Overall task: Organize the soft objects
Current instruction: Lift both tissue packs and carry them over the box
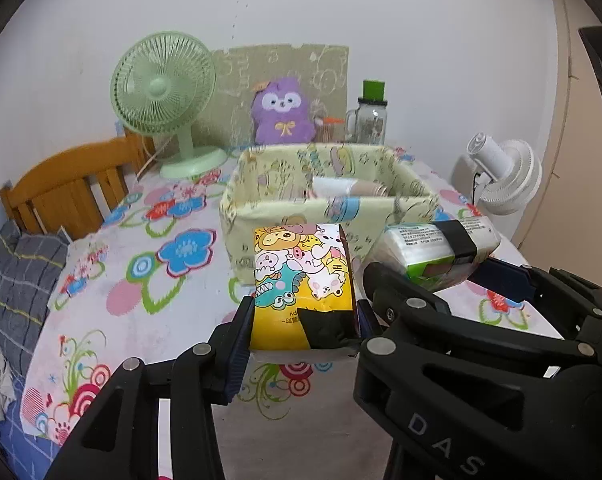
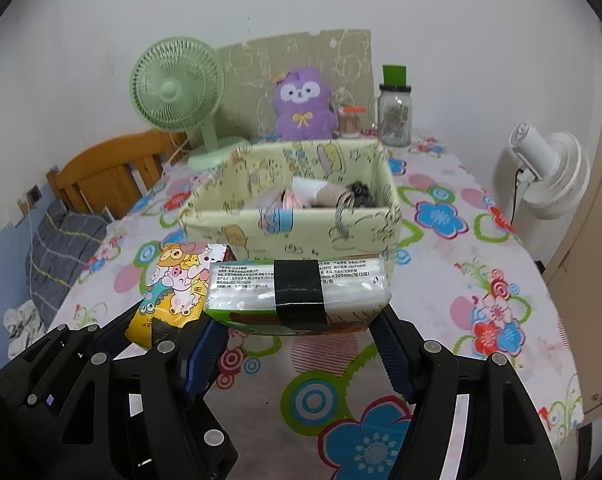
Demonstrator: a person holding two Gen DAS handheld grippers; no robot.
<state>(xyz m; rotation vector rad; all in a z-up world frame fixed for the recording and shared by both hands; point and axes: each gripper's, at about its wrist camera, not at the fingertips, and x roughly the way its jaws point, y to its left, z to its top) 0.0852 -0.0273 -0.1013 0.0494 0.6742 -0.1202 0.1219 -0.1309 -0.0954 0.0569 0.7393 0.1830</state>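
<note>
While both packs hang above tabletop [image 2: 481,216] just before fabric box [image 2: 301,224]: left claw [image 1: 303,320] clamps cartoon tissue pack [image 1: 301,276]; right claw [image 2: 297,332] clamps green tissue pack [image 2: 301,296].

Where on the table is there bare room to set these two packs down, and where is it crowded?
Free: the floral tablecloth in front of the fabric box, and the stretch right of it toward the white fan. Crowded: the back edge, where the green fan, purple plush and glass jar stand; the box already holds items.
</note>
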